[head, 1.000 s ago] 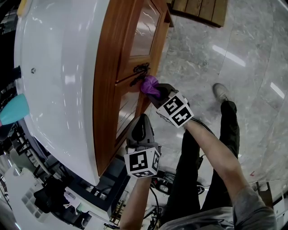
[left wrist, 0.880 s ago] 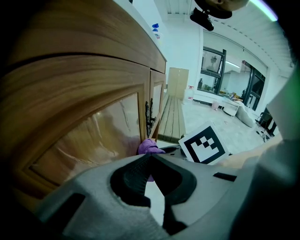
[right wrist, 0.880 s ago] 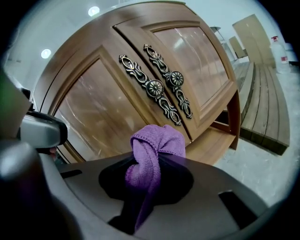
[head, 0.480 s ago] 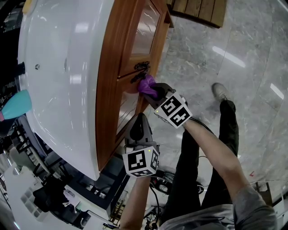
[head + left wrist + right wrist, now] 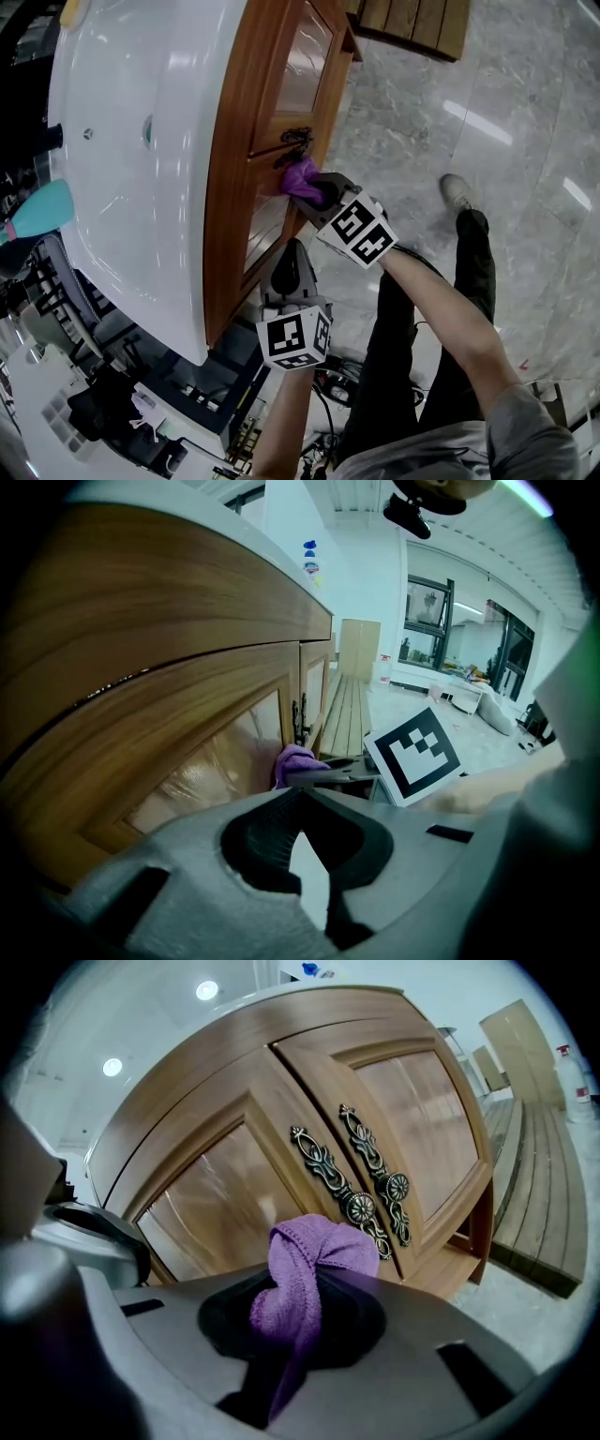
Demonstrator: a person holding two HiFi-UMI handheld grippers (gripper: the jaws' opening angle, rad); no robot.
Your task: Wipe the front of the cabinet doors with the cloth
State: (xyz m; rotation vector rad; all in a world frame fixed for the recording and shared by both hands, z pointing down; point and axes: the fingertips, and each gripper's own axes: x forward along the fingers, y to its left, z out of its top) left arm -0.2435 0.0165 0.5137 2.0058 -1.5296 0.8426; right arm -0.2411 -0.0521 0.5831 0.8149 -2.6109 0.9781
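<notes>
The purple cloth [image 5: 300, 175] [image 5: 309, 1260] is bunched in my right gripper [image 5: 314, 190] [image 5: 305, 1283], which is shut on it. The cloth presses on the wooden cabinet door [image 5: 267, 220] [image 5: 225, 1194] just beside the ornate dark metal handles [image 5: 295, 141] [image 5: 361, 1206] where the two doors meet. Both doors are closed and have glossy inset panels. My left gripper [image 5: 292, 258] [image 5: 302, 794] hangs lower along the same door, a little away from the wood, shut and holding nothing. The left gripper view shows the cloth [image 5: 295, 759] and the right gripper's marker cube ahead.
A white curved countertop [image 5: 141, 141] caps the cabinet, with a teal bottle [image 5: 42, 211] at its far side. Wooden slats [image 5: 417, 19] lie on the marble floor beyond. The person's leg and shoe [image 5: 461, 194] stand right of the doors. Cables and clutter [image 5: 122, 412] fill the lower left.
The right gripper with the cloth has slid slightly along the door beside the handles. The left gripper has hardly moved.
</notes>
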